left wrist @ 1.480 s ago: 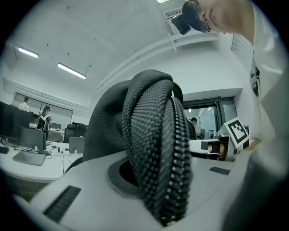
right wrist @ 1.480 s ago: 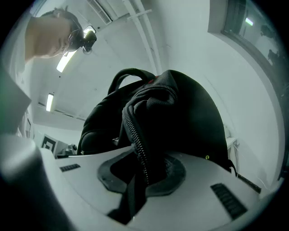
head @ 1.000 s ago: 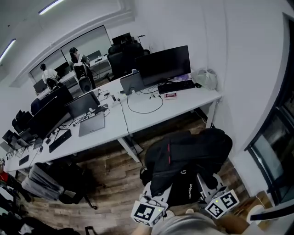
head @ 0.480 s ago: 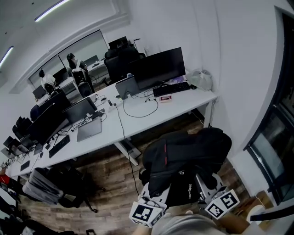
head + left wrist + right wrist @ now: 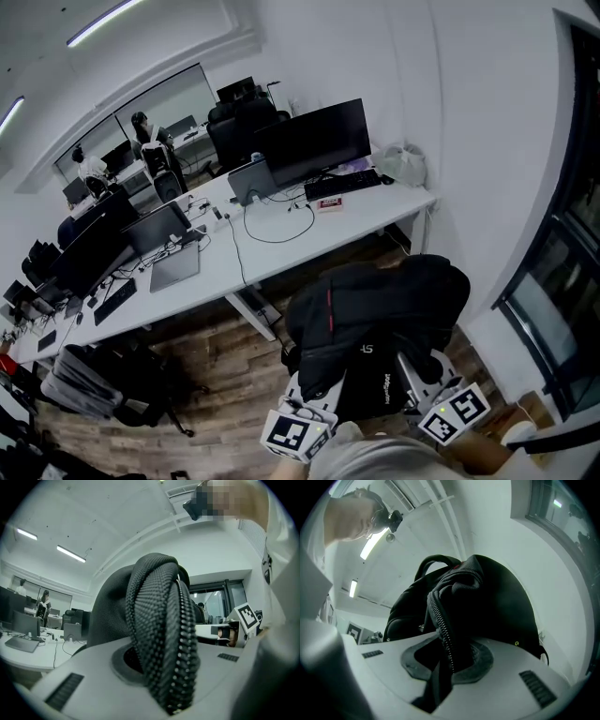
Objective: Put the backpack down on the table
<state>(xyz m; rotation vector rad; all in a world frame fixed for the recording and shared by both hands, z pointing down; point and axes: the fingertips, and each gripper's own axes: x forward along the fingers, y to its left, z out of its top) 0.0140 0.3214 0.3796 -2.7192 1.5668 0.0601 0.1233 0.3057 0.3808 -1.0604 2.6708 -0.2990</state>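
The black backpack [image 5: 375, 314] hangs over the floor, short of the table's [image 5: 370, 214] near right corner. It looks soft, slumping and probably weighty. The left gripper [image 5: 161, 667] is clamped on its mesh strap [image 5: 157, 616] and the right gripper [image 5: 445, 663] on its zipper seam [image 5: 439, 618], both sound holds

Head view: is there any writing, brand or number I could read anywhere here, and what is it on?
Backpack: small white print on the black fabric, too blurred to read.
Left gripper and right gripper: square black-and-white markers on their cubes, no words.
Red-and-white box on the table: label too small to read.
Nothing else is legible.
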